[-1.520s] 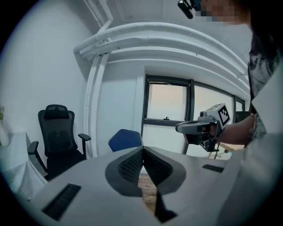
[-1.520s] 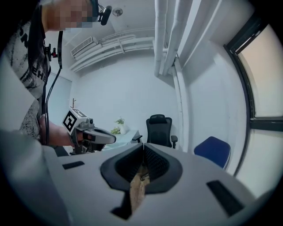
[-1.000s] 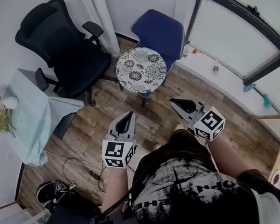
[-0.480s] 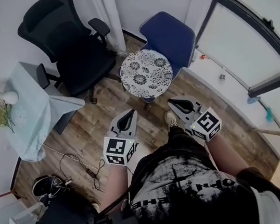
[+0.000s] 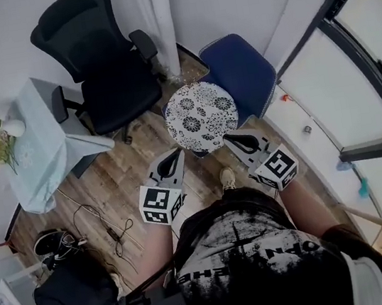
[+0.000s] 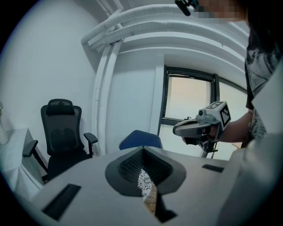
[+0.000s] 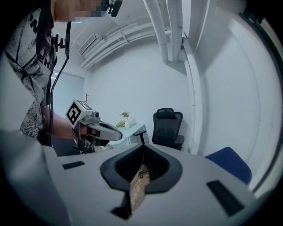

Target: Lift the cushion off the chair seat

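Nothing is being lifted yet: the cushion [image 5: 201,116] is lying on the blue chair [image 5: 242,74] seat. The left gripper [image 5: 174,156] and right gripper [image 5: 231,139] are being held just short of it, jaws closed together and empty. Grasping and lifting are being left undone.

Cloth seats over a matt wood-plank floor [image 5: 131,170].
Cushion [image 5: 200,116]: patterned cloth. Blue chair [image 5: 241,72]: matt fabric. Black office chair [image 5: 102,65]: mesh-look back, plastic arms. Tablecloth [image 5: 38,152]: pale smooth cloth.
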Demonstrator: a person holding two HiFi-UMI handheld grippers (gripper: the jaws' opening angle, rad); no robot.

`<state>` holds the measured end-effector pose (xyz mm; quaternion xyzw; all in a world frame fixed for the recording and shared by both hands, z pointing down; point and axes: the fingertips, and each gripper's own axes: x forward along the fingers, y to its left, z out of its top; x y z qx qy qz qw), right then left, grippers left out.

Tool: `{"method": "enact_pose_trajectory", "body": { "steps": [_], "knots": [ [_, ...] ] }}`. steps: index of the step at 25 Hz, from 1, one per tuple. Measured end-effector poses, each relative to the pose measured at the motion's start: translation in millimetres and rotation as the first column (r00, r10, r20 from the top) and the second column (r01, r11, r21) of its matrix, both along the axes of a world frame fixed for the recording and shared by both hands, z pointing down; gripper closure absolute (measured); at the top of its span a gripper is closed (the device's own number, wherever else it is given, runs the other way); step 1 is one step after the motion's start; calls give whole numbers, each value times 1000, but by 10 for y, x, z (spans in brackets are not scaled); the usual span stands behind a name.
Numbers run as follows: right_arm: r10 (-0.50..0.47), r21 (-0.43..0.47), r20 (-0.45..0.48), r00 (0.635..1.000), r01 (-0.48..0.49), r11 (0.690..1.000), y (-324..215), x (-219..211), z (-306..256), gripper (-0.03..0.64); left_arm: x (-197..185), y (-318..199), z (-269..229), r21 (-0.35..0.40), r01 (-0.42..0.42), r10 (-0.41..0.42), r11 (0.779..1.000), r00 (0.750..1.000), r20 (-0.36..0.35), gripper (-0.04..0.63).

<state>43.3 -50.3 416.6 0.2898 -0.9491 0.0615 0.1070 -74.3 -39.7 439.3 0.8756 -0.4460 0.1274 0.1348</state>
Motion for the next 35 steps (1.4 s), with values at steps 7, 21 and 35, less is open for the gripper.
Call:
{"method": "enact_pose_trajectory", "body": {
  "steps": [7,21,35],
  "knots": [
    [-100,31,-15,995,101,994,-523,227,-42,598,283,-438,31,0,81,-81,997,997,12,581],
    [-237,41,18,971,236,971,-1087,169,69,600,274,-763,158,-13,223,-223,975,974,41,582],
    [-124,3,26,992,124,992,-1418,-107,69,600,-23,-1225,193,-16,96,-95,995,995,32,582]
  ]
}}
